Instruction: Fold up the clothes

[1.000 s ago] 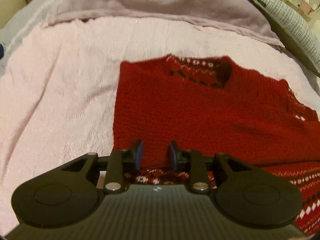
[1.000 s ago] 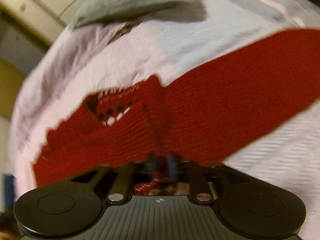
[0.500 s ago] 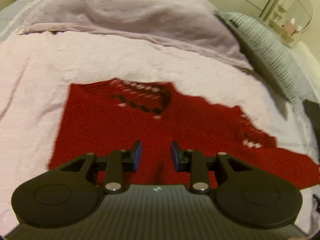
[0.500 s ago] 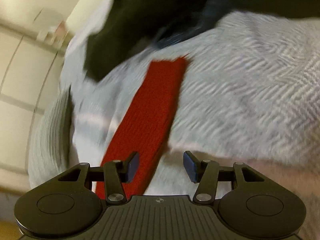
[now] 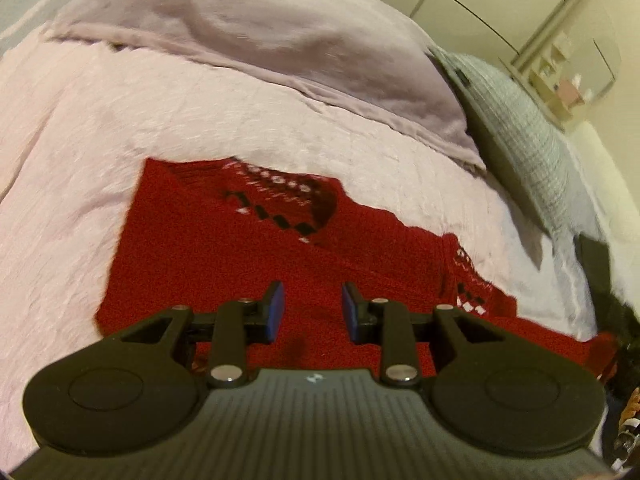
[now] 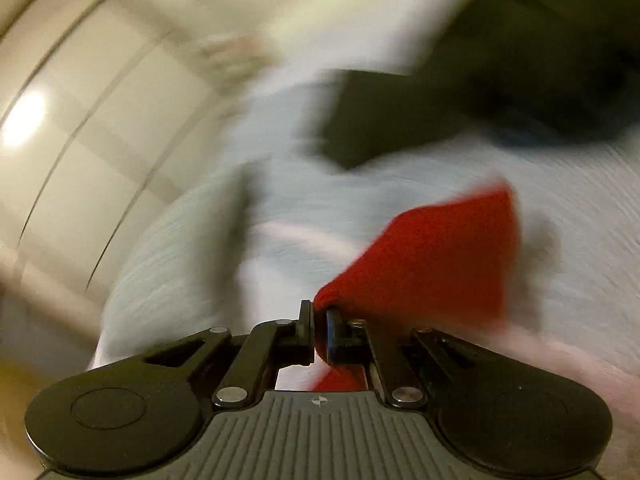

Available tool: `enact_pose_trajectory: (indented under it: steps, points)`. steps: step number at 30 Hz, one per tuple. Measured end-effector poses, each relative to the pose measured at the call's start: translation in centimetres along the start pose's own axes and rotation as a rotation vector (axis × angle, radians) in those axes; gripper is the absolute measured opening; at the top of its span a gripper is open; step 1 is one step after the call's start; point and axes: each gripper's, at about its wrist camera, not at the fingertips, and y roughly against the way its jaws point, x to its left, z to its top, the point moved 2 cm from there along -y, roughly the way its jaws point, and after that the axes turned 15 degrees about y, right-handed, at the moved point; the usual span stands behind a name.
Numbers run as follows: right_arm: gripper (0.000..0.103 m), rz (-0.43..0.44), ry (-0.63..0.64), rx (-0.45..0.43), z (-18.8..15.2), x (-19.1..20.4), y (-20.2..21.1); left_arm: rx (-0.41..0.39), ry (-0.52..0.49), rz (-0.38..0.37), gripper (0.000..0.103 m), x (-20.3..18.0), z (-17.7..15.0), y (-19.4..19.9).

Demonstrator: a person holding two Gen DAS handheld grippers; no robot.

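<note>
A red knitted sweater (image 5: 224,256) with a black-and-white patterned neckline lies spread on the pink bedspread (image 5: 80,160). My left gripper (image 5: 310,312) hovers above the sweater's body, its jaws apart with nothing between the blue pads. In the blurred right wrist view, my right gripper (image 6: 320,332) is shut on the end of the sweater's red sleeve (image 6: 440,256), which is lifted off the pale cover. The sleeve's far end (image 5: 592,344) trails to the right in the left wrist view.
A mauve blanket (image 5: 260,28) is bunched at the head of the bed. A grey pillow (image 5: 520,128) lies at the right, with a cabinet and shelf behind. Dark clothing (image 6: 460,108) lies on the bed beyond the sleeve.
My right gripper swung along the sleeve with its jaws apart, then closed on the sleeve's end and lifted it. My left gripper rose slightly and tilted, still with its jaws apart.
</note>
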Motion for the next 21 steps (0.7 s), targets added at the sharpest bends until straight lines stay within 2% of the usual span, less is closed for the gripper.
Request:
enact_pose_trajectory:
  steps: [3, 6, 8, 9, 12, 14, 17, 21]
  points:
    - [0.004, 0.158, 0.299, 0.005, -0.6, 12.1, 0.7, -0.013, 0.052, 0.008, 0.026, 2.2, 0.5, 1.3]
    - [0.004, 0.360, 0.571, 0.026, -5.1, 24.0, 1.8, -0.035, 0.101, 0.030, 0.026, 4.6, 1.0, 2.7]
    - [0.004, 0.487, 0.724, 0.098, -9.8, 30.5, 1.7, -0.045, 0.145, 0.036, 0.027, 6.3, 1.2, 3.5]
    - [0.007, 0.536, 0.801, 0.192, -12.9, 33.3, 1.0, -0.047, 0.168, 0.040, 0.027, 7.1, 1.3, 3.8]
    - [0.036, 0.489, 0.972, 0.398, -20.3, 35.8, -0.2, -0.043, 0.218, 0.048, 0.029, 8.8, 1.3, 4.4]
    - [0.038, 0.453, 1.083, 0.536, -25.3, 37.4, -0.9, -0.036, 0.237, 0.036, 0.034, 9.4, 1.0, 4.5]
    - [0.038, 0.385, 1.031, 0.604, -26.2, 33.9, 0.1, -0.004, 0.251, 0.001, 0.037, 9.2, 0.5, 3.5]
    - [0.038, 0.229, 0.822, 0.630, -23.1, 27.8, -0.5, 0.022, 0.287, -0.038, 0.039, 8.4, 0.6, 0.9]
